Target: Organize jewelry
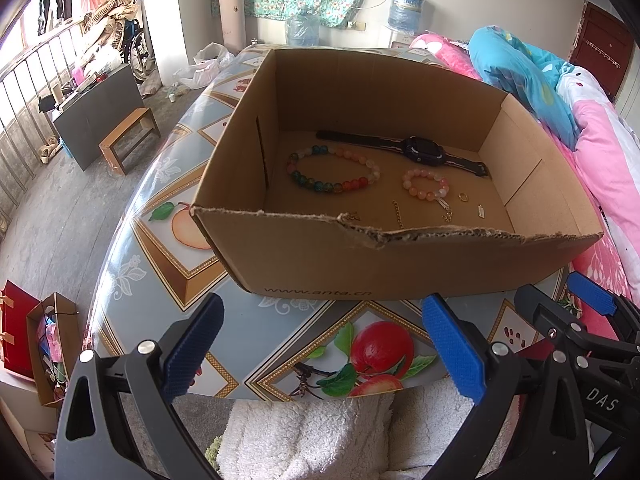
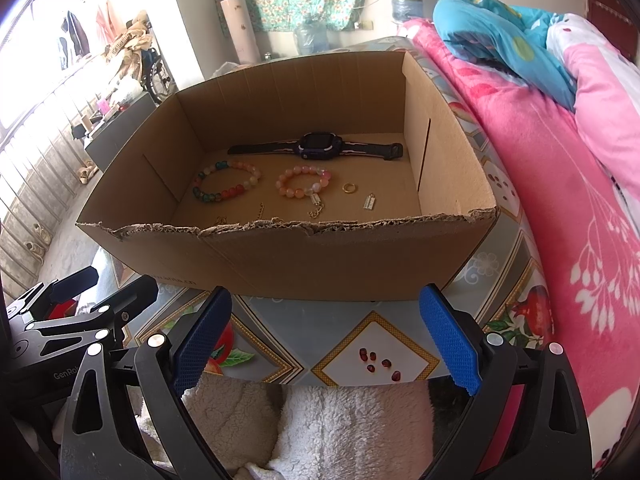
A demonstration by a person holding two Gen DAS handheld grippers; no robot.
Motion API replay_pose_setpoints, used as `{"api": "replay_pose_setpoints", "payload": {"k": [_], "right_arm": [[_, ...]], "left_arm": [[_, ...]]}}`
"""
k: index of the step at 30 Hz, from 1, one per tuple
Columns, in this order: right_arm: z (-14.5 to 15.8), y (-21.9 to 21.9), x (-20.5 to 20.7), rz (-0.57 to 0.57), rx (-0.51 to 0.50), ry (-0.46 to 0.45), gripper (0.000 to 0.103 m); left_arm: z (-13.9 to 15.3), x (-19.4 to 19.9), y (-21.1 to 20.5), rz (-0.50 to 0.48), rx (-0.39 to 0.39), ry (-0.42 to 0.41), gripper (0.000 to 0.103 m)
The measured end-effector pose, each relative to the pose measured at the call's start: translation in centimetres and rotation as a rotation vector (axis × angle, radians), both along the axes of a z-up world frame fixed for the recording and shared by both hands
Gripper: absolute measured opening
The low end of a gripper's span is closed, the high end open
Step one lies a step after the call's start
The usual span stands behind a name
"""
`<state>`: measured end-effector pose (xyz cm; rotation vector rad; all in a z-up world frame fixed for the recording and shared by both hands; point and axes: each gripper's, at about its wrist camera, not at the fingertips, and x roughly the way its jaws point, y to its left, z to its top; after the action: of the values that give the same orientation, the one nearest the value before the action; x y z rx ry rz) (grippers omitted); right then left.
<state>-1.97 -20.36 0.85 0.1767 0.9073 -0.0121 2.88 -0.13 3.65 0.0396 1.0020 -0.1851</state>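
An open cardboard box [image 1: 400, 268] [image 2: 320, 260] stands on the fruit-patterned table [image 1: 304, 320] [image 2: 276, 316]. On its floor lie a dark watch [image 1: 420, 148] [image 2: 320, 143], a multicolour bead bracelet [image 1: 318, 185] [image 2: 224, 194], a pink bead bracelet [image 1: 424, 195] [image 2: 297, 192], a gold ring [image 1: 463, 199] [image 2: 345, 189], a small silver pendant [image 1: 480, 211] [image 2: 370, 202] and gold chain pieces [image 1: 398, 216] [image 2: 260, 211]. My left gripper [image 1: 324, 346] is open in front of the box, holding nothing. My right gripper [image 2: 326, 338] is open beside it, also holding nothing.
Pink and blue bedding [image 2: 560, 200] [image 1: 600, 152] rises just right of the table. White fleecy fabric [image 1: 312, 432] [image 2: 328, 428] lies under both grippers. On the floor to the left are a wooden stool [image 1: 128, 136], a grey cabinet [image 1: 100, 120] and paper bags [image 1: 40, 344].
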Motion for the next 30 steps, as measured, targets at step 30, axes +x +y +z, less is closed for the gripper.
{"api": "replay_pose_setpoints", "payload": {"k": [30], "right_arm": [[-0.21,0.21,0.08,0.002,0.001,0.004,0.091]], "left_arm": [[-0.14,0.0,0.44,0.005,-0.003,0.003,0.097]]}}
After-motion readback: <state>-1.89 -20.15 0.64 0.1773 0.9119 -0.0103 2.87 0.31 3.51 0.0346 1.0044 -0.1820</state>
